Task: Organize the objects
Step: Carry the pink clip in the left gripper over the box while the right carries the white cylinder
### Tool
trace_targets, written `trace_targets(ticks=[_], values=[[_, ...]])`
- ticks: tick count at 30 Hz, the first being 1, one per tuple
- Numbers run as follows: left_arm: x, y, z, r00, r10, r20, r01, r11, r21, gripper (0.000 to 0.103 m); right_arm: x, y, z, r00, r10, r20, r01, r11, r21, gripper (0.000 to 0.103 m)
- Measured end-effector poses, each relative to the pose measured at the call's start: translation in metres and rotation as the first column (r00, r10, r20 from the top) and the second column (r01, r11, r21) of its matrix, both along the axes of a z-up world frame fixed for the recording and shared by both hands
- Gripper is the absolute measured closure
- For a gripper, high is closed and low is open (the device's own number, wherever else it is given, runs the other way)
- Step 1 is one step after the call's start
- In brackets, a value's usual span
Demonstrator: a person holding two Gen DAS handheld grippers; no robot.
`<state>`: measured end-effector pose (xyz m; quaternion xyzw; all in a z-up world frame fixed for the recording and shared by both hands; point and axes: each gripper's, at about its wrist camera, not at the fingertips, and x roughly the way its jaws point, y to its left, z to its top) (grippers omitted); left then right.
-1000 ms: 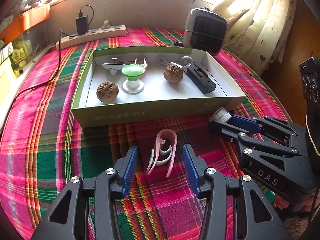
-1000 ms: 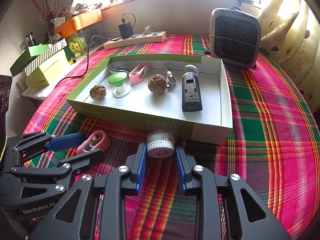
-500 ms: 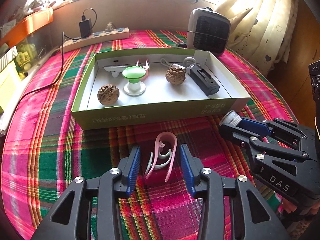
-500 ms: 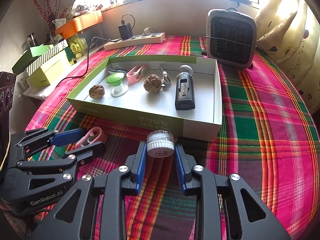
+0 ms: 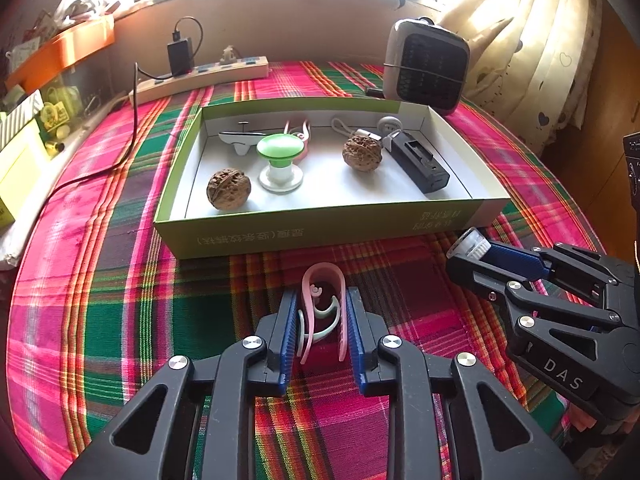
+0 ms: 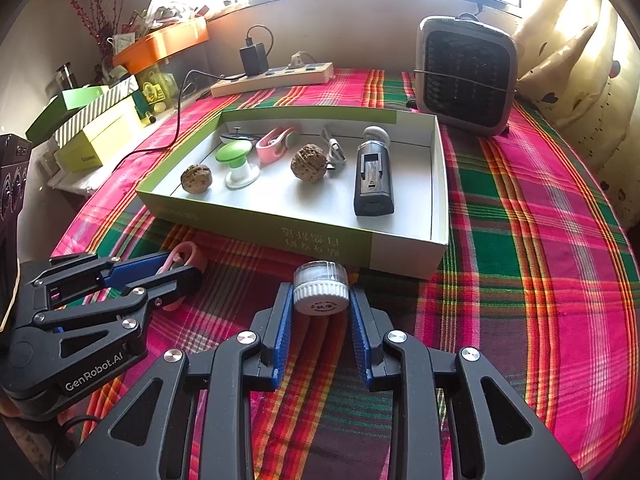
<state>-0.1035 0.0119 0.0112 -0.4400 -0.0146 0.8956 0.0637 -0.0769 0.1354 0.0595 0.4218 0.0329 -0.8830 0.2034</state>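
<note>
Left hand-held gripper (image 5: 322, 320) clamping pink clip (image 5: 323, 304), walnuts (image 5: 229, 189) in box (image 5: 320, 232)

You are wielding two black grippers, left gripper (image 5: 322, 312) and right gripper (image 6: 320, 308), showing blue ribbed pads, silver screws, white "GenRobot.AI" and "DAS" lettering.

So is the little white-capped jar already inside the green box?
No, the jar sits between the right gripper's fingers, in front of the box.

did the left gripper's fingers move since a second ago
Yes. The left gripper has shut on the pink clip, which lies on the plaid cloth: both fingers came inward against it.
</note>
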Motion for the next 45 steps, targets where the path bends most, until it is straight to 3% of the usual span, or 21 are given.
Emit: trace_targets(ticks=[23, 45], values=[[0.002, 0.0, 0.004, 1.0, -0.003, -0.013, 0.003, 1.0, 0.0, 0.082, 0.002, 0.0, 0.0, 1.0, 0.001, -0.005, -0.001, 1.0, 0.008, 0.074], [0.002, -0.001, 0.03, 0.997, -0.01, -0.082, 0.011, 1.0, 0.021, 0.082, 0.005, 0.007, 0.026, 0.997, -0.012, -0.072, 0.012, 1.0, -0.003, 0.074]])
